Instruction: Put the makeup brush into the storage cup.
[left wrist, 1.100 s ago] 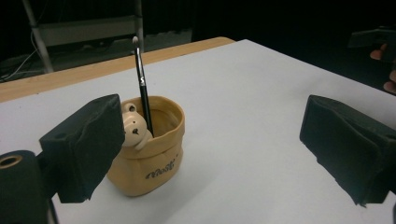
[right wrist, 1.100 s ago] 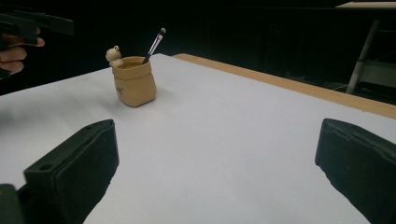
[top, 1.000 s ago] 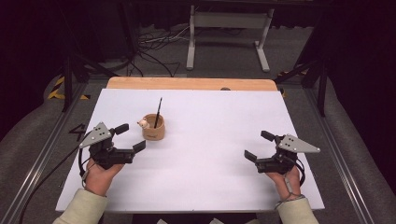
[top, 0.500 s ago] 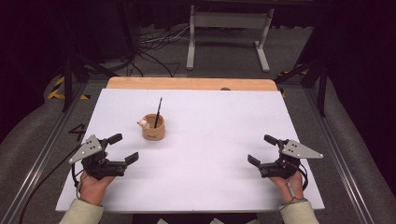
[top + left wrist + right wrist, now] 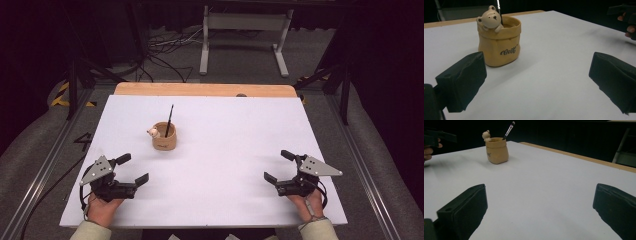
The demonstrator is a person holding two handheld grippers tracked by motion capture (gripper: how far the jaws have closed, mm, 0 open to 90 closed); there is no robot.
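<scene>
A tan sack-shaped pot [image 5: 164, 136] with a small bear figure on its rim stands left of the table's middle. A thin black brush [image 5: 169, 119] sticks up out of it. The pot [image 5: 499, 45] fills the upper left of the left gripper view, and the pot [image 5: 497, 150] sits far off in the right gripper view. My left gripper [image 5: 132, 172] rests open near the front left corner, nothing between its jaws. My right gripper [image 5: 279, 167] rests open near the front right, also holding nothing.
A white sheet [image 5: 225, 150] covers the table, with a wooden strip [image 5: 205, 89] showing along the far edge. A metal stand [image 5: 242, 30] and cables lie on the floor beyond. Rails run along both sides of the table.
Both grippers have drawn back toward the front edge; the left one has moved farthest, away from the pot. Both stay open.
</scene>
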